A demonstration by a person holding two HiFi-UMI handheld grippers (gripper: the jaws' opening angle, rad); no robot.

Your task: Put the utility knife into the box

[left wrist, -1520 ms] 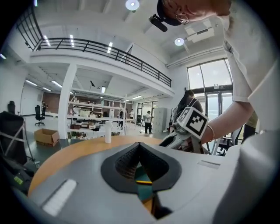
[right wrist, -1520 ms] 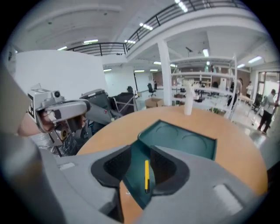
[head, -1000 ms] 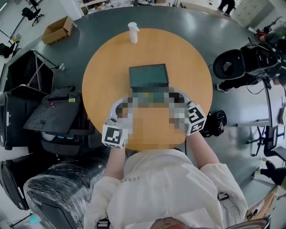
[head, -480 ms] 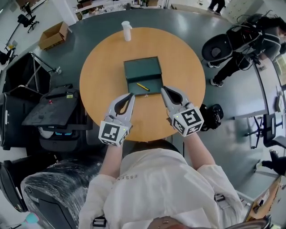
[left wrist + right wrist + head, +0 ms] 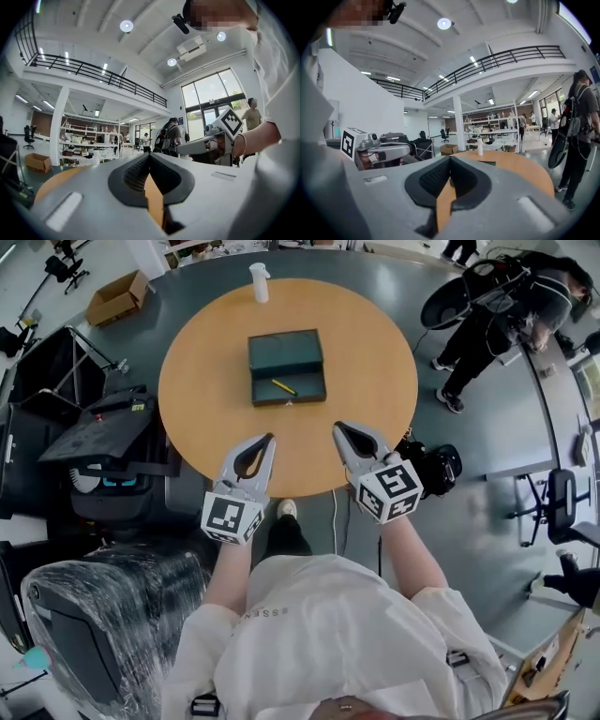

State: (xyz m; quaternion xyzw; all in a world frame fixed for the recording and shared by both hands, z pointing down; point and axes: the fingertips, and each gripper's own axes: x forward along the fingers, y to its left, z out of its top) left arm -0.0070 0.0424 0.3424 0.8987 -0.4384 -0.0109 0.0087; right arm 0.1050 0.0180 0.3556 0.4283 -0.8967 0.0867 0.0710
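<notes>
A dark green box (image 5: pixel 286 367) lies open on the round wooden table (image 5: pixel 375 362), its lid folded back on the far side. The yellow utility knife (image 5: pixel 284 387) rests inside the box's near tray. My left gripper (image 5: pixel 268 439) and right gripper (image 5: pixel 338 428) hover side by side over the table's near edge, well short of the box. Both are shut and hold nothing. In the left gripper view the jaws (image 5: pixel 150 155) meet at the tip. The right gripper view shows its jaws (image 5: pixel 450 158) shut too, with the box (image 5: pixel 487 162) small and far off.
A white bottle (image 5: pixel 259 282) stands at the table's far edge. A black case (image 5: pixel 103 427) and a plastic-wrapped chair (image 5: pixel 103 615) sit to the left. A cardboard box (image 5: pixel 117 298) lies on the floor far left. A person (image 5: pixel 506 315) stands at the right.
Both grippers have drawn back from the box toward the table's near edge. The knife now lies in the box, free of any grip.
</notes>
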